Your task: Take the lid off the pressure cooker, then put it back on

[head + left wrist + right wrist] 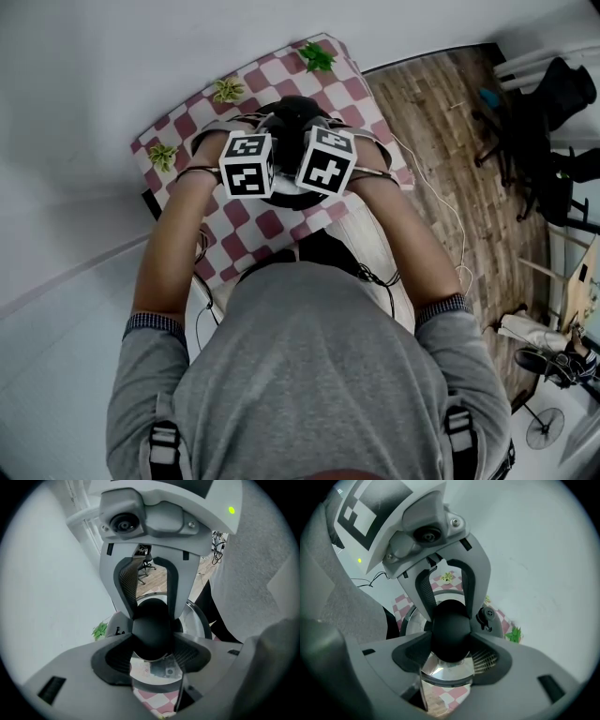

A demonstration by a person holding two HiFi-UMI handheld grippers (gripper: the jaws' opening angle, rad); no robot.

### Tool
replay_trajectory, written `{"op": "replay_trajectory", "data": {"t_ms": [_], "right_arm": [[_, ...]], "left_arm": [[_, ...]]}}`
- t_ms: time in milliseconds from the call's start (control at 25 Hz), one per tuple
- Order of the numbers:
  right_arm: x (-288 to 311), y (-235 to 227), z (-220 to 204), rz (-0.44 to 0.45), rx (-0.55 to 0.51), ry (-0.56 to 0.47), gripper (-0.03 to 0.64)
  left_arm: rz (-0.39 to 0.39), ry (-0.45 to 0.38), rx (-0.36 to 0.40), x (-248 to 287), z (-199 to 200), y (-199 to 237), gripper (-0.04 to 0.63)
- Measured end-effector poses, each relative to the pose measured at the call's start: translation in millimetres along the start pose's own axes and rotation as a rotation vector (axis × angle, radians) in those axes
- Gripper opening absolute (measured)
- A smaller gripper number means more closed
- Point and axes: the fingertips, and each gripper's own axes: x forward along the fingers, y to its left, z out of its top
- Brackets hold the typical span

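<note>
Checkered table carries the pressure cooker centrally. My left gripper and right gripper both pinch the lid's knob. Whether it's seated, I can't tell.

You wear a grey T-shirt with dark-trimmed sleeves and black strap buckles at both shoulders. Your left hand-held gripper and right hand-held gripper have pale grey shells with black ribbed pads. Each carries a white cube of black square markers and a green light; thin black cables run beside the T-shirt.
</note>
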Motion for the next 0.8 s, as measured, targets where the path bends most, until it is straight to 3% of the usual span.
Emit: {"op": "replay_trajectory", "data": {"t_ms": [600,800], "right_arm": [[1.2,4.1,1.6,-0.018,0.036,0.048,0.267],[2.1,1.7,6.7,0.0,0.018,0.007,0.268]], "left_arm": [[-0.012,-0.041,0.027,-2.5,-0.7,-3.2,0.282],[-0.022,-0.052,0.004,-4.0,-5.3,-0.1,0.282]]}}
